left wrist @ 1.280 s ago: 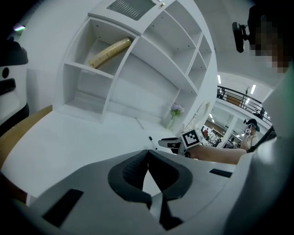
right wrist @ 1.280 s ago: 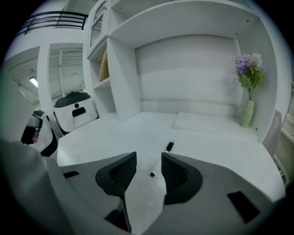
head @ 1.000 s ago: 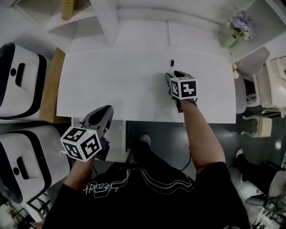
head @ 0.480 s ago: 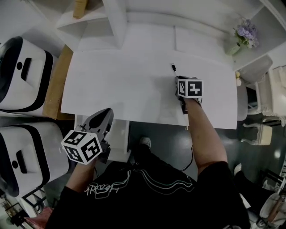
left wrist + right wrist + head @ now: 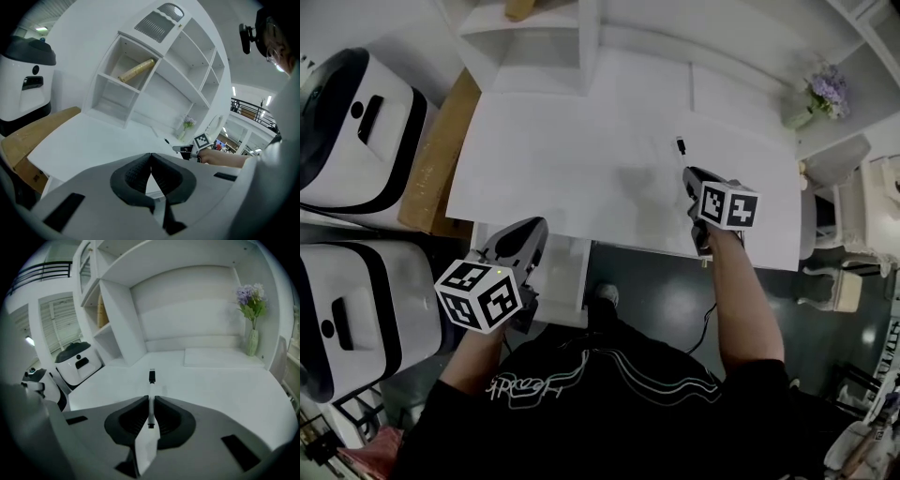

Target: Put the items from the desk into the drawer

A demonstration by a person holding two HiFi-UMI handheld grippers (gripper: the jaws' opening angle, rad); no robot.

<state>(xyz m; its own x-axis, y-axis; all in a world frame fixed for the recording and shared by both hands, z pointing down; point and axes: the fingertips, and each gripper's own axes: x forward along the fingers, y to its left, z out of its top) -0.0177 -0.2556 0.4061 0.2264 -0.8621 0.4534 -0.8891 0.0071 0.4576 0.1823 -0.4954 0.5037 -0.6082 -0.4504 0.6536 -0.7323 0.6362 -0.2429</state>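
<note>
2 grippers show in the head view: the left gripper (image 5: 532,228) hangs off the front-left corner of the white desk (image 5: 562,159), over a white drawer unit (image 5: 567,281) below its edge. The right gripper (image 5: 688,172) sits low over the desk's right half, with a thin white pen (image 5: 682,145) poking forward from its tip. No other loose item shows on the desk top. Left gripper view: the dark pads meet at their tips with nothing between them, so it is empty. Right gripper view: the pads are pressed onto the pen's white barrel, its black cap pointing ahead just above the desk surface; whether it has lifted clear I cannot tell. By my reading the pen is the only item left, gripped but not yet carried to the drawer, and I cannot tell whether the drawer is open.
</note>
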